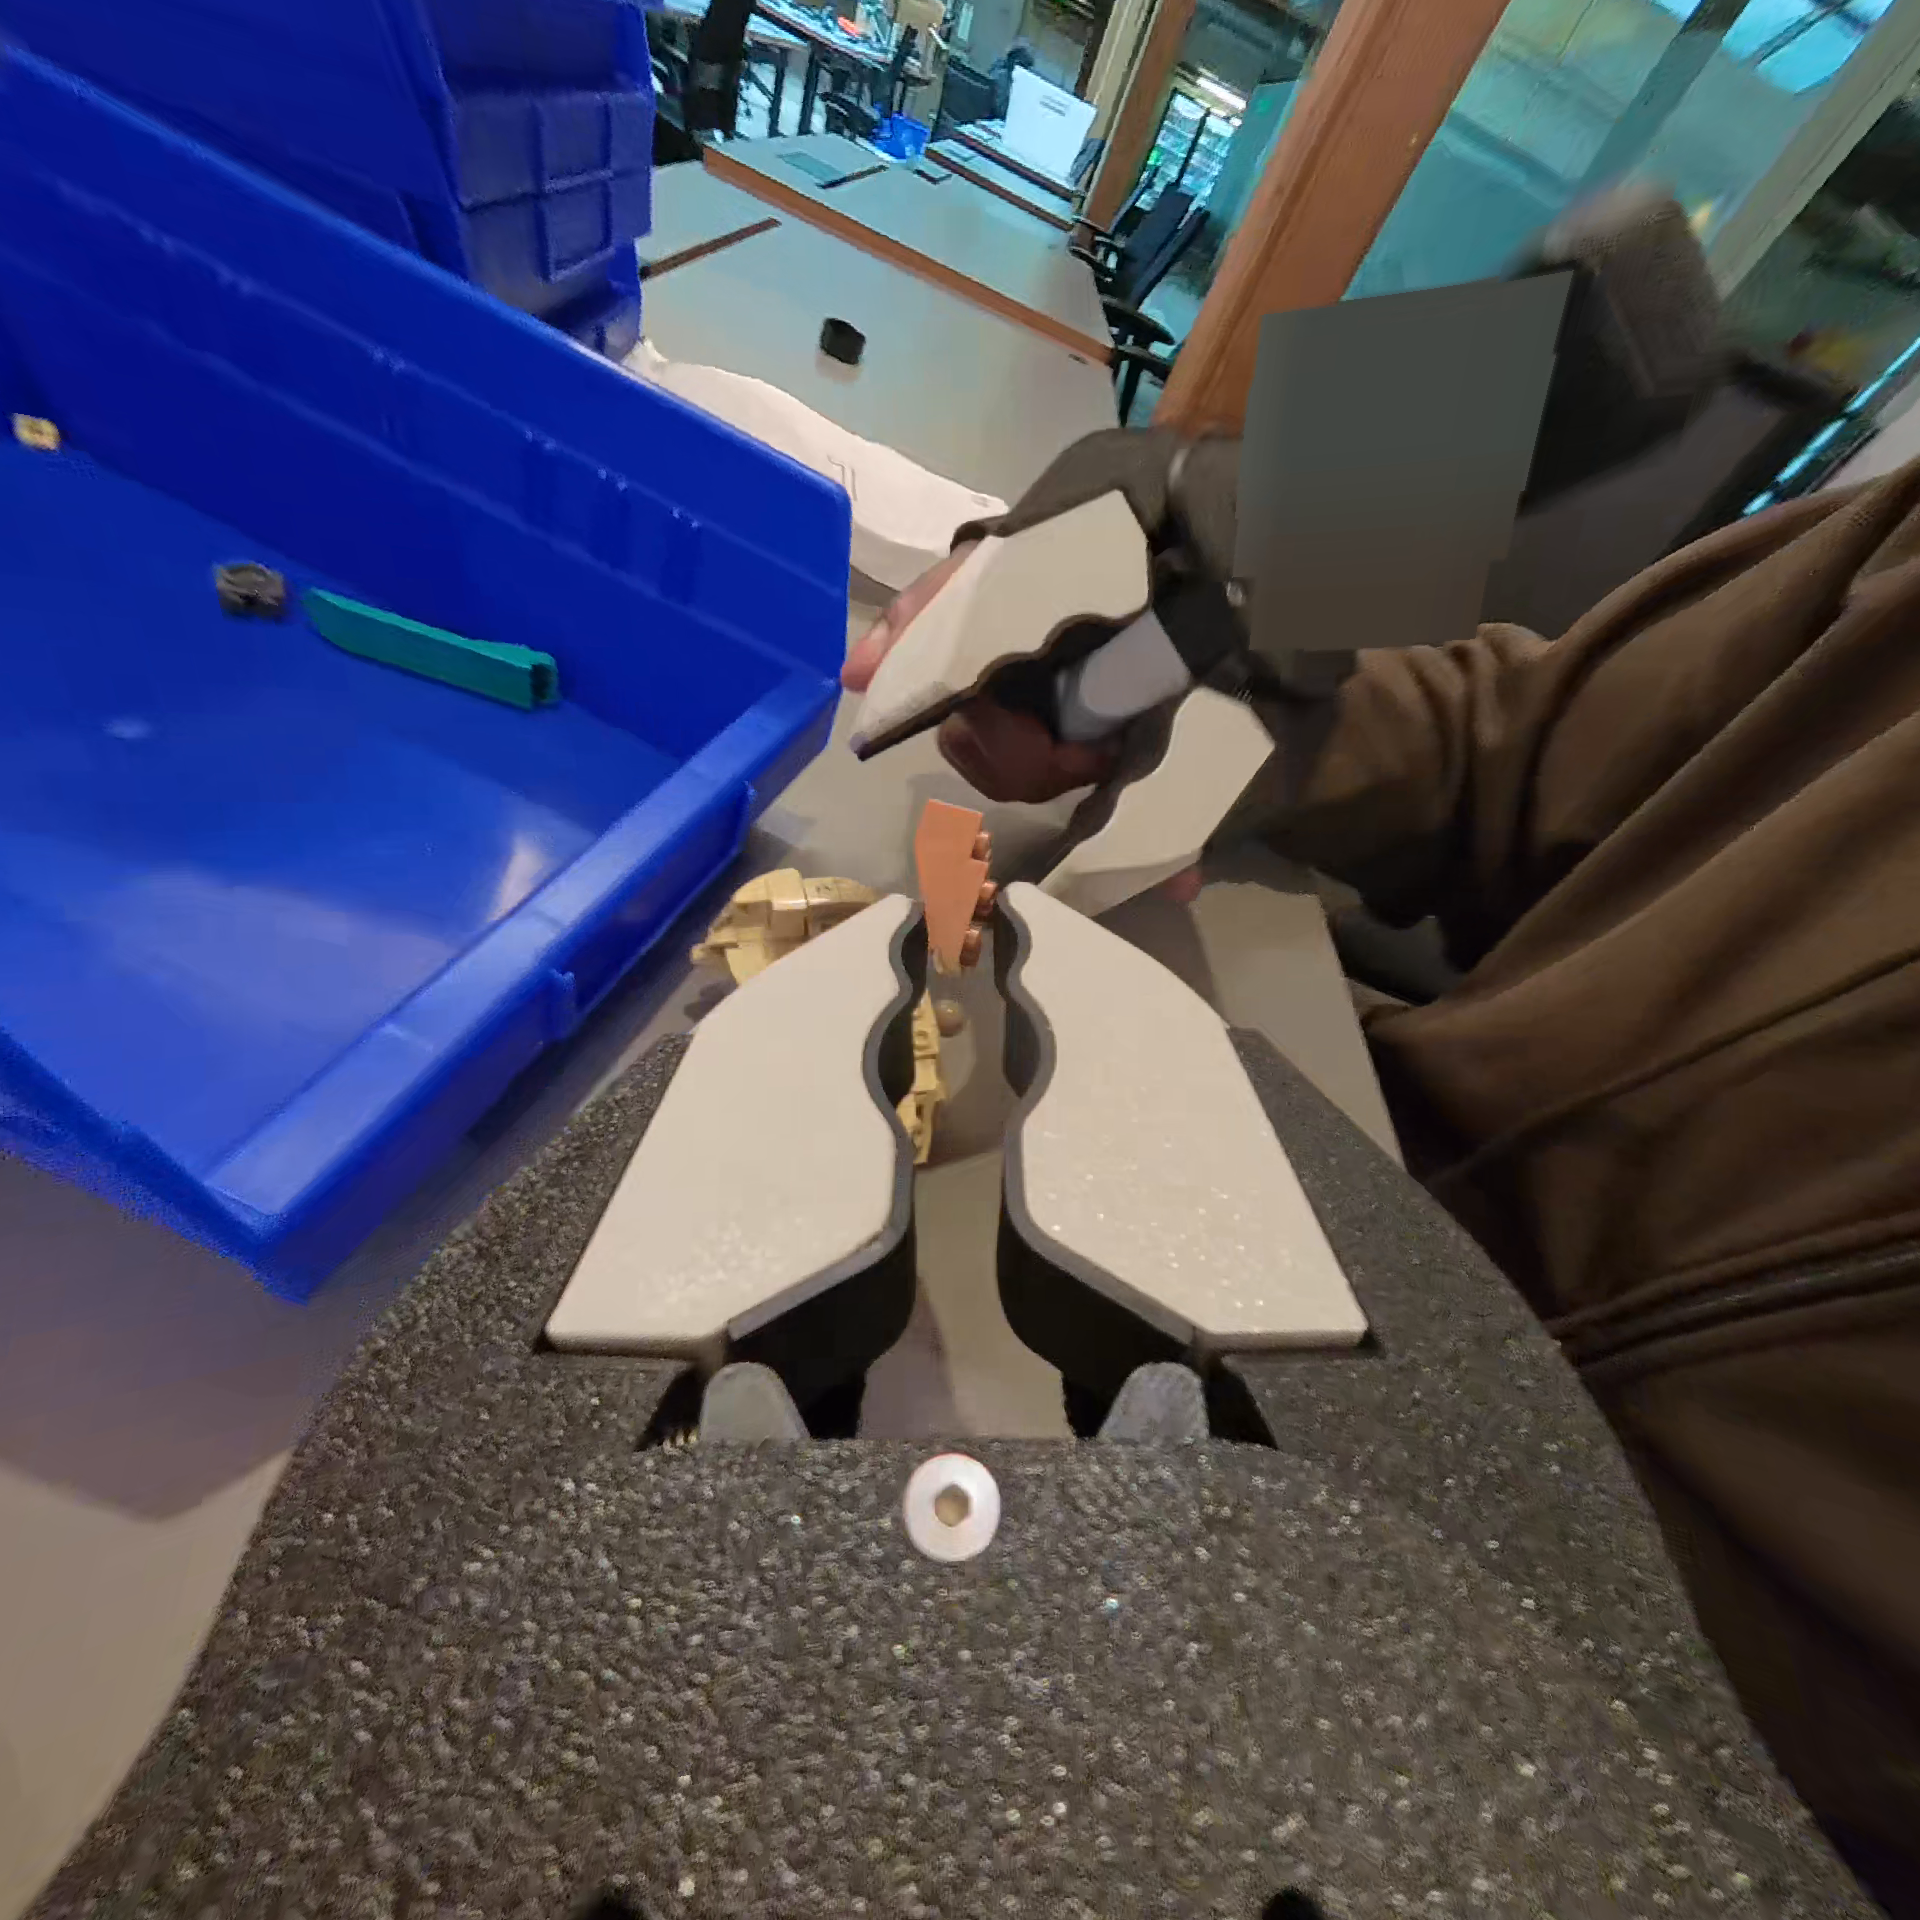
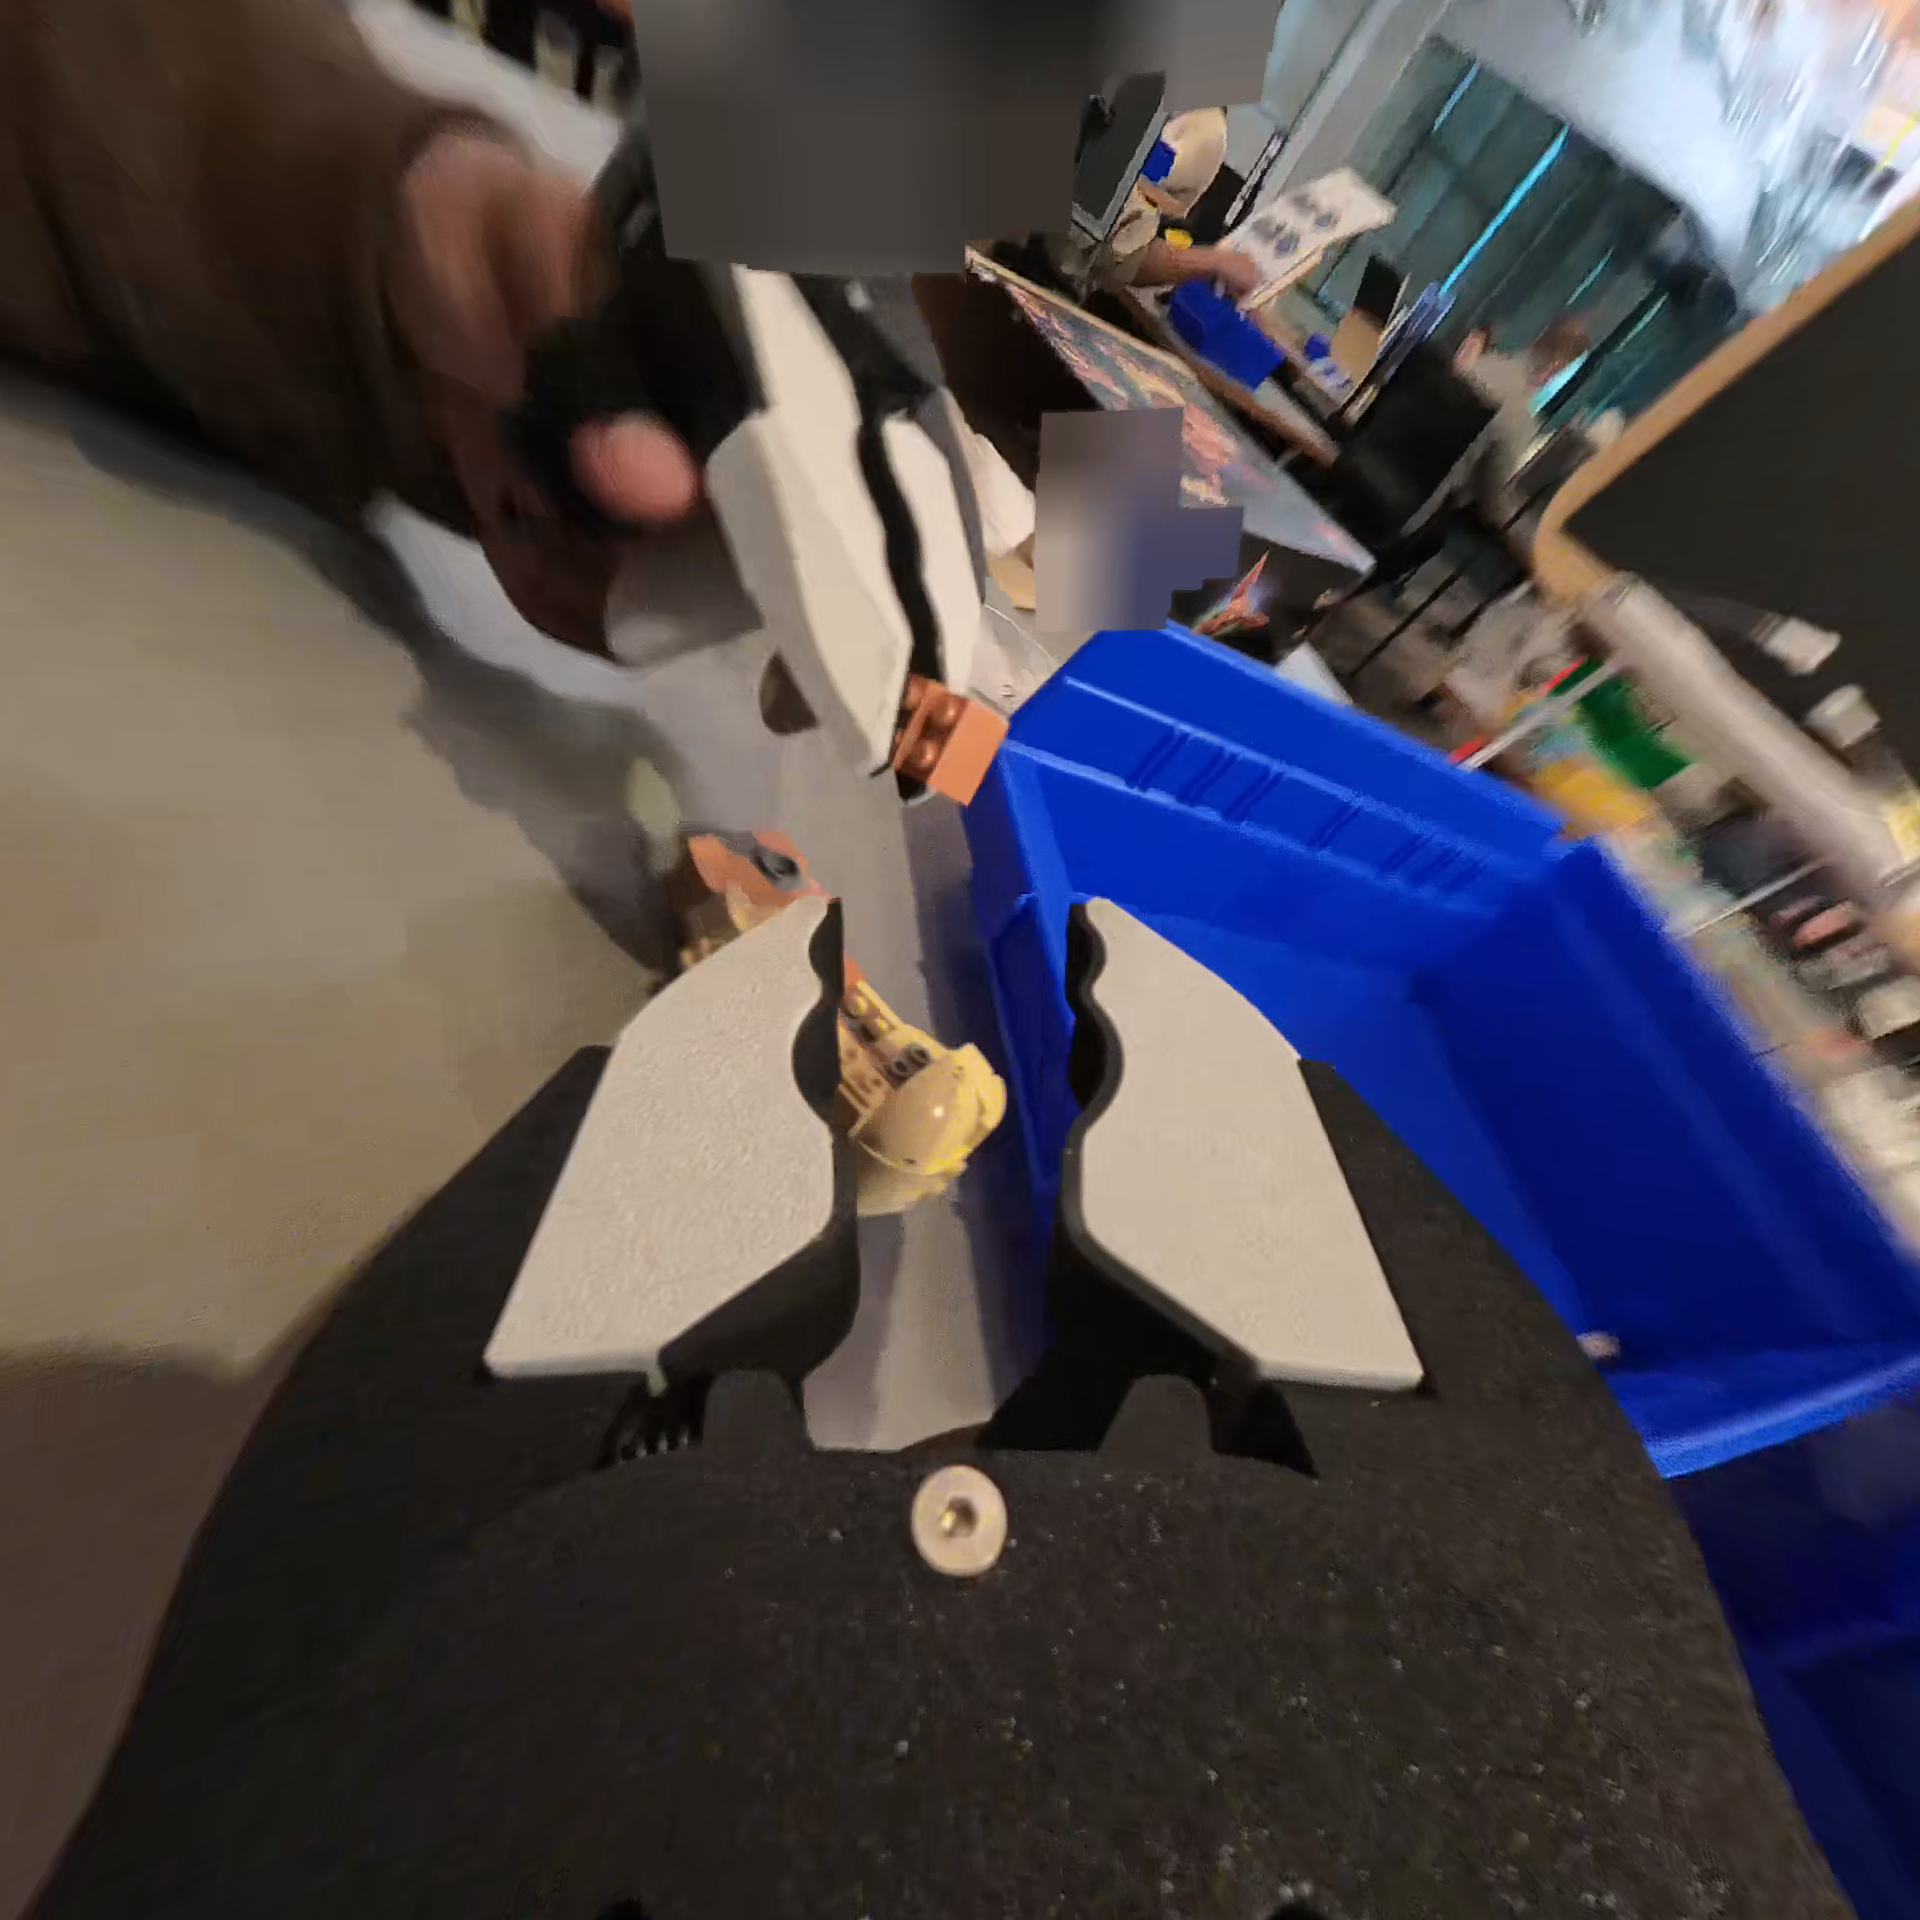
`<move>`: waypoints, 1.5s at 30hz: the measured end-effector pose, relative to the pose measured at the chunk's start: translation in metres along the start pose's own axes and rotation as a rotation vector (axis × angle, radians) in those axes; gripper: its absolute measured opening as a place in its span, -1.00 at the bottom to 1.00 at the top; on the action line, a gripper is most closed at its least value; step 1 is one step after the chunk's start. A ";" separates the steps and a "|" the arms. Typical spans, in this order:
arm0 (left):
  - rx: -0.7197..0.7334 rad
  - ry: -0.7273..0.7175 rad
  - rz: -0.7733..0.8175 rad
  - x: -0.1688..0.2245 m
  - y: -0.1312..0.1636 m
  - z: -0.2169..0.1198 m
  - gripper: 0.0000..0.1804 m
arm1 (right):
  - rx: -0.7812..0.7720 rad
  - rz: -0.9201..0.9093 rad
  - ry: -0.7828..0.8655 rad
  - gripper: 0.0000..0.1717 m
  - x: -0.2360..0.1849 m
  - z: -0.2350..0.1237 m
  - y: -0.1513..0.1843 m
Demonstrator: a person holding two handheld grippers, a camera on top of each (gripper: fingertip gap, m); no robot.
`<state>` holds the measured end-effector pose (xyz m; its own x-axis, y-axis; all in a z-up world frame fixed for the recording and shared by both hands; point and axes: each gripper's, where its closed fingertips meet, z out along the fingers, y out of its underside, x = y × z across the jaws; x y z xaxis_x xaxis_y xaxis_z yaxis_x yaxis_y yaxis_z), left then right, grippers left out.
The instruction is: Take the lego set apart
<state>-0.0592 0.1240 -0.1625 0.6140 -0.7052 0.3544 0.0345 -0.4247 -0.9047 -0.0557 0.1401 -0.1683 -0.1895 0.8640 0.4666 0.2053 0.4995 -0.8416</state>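
Currently:
Left gripper: your left gripper (image 1: pixel 958 920) is narrowed onto an orange wedge plate (image 1: pixel 951 873); the plate stands upright at 12 o'clock of the fingertips, most of it above them.
Right gripper: your right gripper (image 2: pixel 951 914) stands wide with nothing between its fingers (image 2: pixel 727 1049).
Risk, slipping: as a judgement, only the plate's thin lower tip sits between the fingers (image 1: pixel 831 997), so a jolt could twist it out.
Risk, collision: the blue bin (image 1: pixel 416 790) lies close at 10 o'clock of your left gripper; its wall could knock the plate loose if brushed.
Risk, model: the tan brick model (image 2: pixel 914 1101) lies on the grey table (image 1: pixel 125 1455) just below your right fingers, beside the bin wall; a low sweep could push it.
Plate's look: flat, pale orange, tapering to a point, with round studs along one stepped edge.
Model's look: tan and beige bricks, rounded at one end, with an orange part (image 2: pixel 743 868) at the other.
Bin contents: a teal piece (image 1: pixel 436 649) and a small dark round piece (image 1: pixel 249 587).
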 end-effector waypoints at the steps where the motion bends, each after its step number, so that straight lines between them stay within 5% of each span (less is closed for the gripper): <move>1: -0.006 0.016 -0.027 0.000 0.001 -0.001 -0.87 | -0.002 -0.107 0.032 -0.53 0.000 0.001 0.002; 10: -0.125 0.050 -0.036 0.006 0.016 -0.001 -0.87 | 0.073 -0.649 0.193 -0.55 -0.011 0.009 -0.011; 19: -0.235 0.074 0.004 0.014 0.033 0.005 -0.87 | 0.094 -0.813 0.148 -0.68 -0.033 0.020 -0.010; 31: -0.149 -0.148 0.102 -0.007 0.015 0.005 -0.73 | -0.069 -0.740 0.367 -0.80 -0.002 0.018 0.000; 39: -0.113 -0.110 0.134 -0.002 0.014 0.009 -0.86 | -0.043 -0.636 0.316 -0.80 -0.008 0.015 -0.001; 45: -0.107 -0.051 0.160 0.003 0.015 0.009 -0.86 | -0.013 -0.390 0.172 -0.80 -0.014 0.013 0.001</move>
<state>-0.0494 0.1206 -0.1767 0.6438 -0.7403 0.1934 -0.1493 -0.3695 -0.9171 -0.0657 0.1276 -0.1798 -0.0929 0.6072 0.7891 0.1624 0.7911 -0.5897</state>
